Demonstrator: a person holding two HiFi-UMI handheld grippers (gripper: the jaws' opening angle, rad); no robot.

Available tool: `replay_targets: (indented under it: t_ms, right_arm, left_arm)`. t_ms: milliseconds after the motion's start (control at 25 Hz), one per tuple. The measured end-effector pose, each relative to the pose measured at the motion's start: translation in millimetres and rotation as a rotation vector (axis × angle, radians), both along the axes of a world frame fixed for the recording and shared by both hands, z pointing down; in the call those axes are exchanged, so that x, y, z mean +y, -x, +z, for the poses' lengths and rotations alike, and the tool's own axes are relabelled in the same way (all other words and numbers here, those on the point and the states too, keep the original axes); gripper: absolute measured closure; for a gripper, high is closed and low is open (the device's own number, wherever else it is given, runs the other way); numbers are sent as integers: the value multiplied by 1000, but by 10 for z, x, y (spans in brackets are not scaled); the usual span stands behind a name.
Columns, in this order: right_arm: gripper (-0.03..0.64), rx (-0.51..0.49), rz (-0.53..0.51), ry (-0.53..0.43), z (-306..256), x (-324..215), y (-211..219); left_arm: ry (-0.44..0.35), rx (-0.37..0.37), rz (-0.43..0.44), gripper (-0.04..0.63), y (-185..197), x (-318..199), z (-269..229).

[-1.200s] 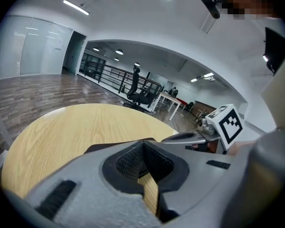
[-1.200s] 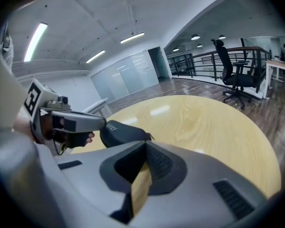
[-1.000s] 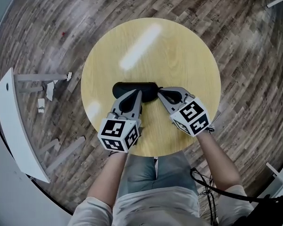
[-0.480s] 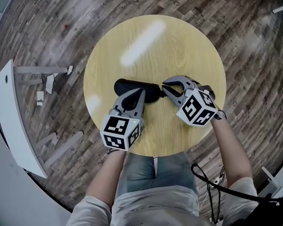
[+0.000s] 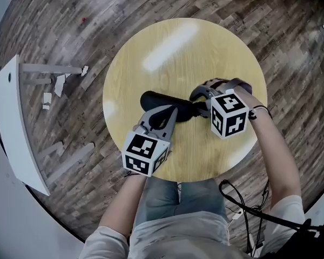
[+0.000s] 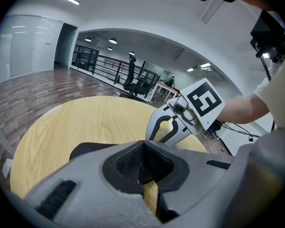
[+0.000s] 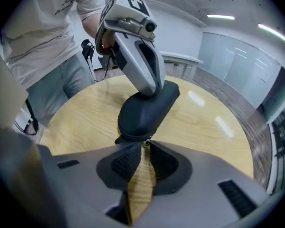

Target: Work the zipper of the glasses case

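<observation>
A black glasses case (image 5: 156, 100) lies across the middle of the round wooden table (image 5: 151, 42). My left gripper (image 5: 174, 110) is shut, and its tips press down on the top of the case (image 7: 147, 110) near the right half. In the left gripper view the case (image 6: 88, 151) shows just under the closed jaws of the left gripper (image 6: 142, 167). My right gripper (image 5: 197, 106) is at the case's right end. Its jaws are drawn in on the small zipper pull (image 7: 146, 143) at the tip of the case.
The table's front edge lies just behind both grippers, with the person's legs below it. On the wooden floor to the left lie a white board (image 5: 11, 128) and some scraps (image 5: 56, 85). A black cable (image 5: 243, 209) hangs at the lower right.
The right gripper swung from the front right round to the case's right end, and its jaws closed from wide open onto the zipper pull. The left gripper stayed on the case.
</observation>
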State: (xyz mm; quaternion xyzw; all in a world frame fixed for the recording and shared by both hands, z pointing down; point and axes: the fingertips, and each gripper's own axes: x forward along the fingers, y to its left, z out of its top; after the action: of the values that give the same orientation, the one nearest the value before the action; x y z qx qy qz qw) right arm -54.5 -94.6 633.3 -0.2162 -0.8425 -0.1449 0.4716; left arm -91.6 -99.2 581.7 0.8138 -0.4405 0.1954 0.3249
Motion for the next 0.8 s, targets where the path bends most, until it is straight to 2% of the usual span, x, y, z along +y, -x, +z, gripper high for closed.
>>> replay_targets:
  t_ms: [80,200,440,520,680,800]
  right_arm:
    - [586,18,-13,12,10,11,-1]
    - [614,5,47,33,2,-11,35]
    - [617,49,66,70,-36,-26,39]
    - [617,75,58,62,-32,-3,7]
    - [618,107,77,64,-43,89,-94]
    - [618,120,126,55,-59,164,-161]
  left_arm:
    - [2,8,-8,592,-4,8,9]
    - [7,23,-24,592,37,19,10]
    - [7,17,-32,593,67,-1,-10]
    - [-5,-5,-32,592,69,-11,-4]
    - [-51,-112,-12,592,89,-59,21]
    - [-47,-113,-6,592,87,-67,27]
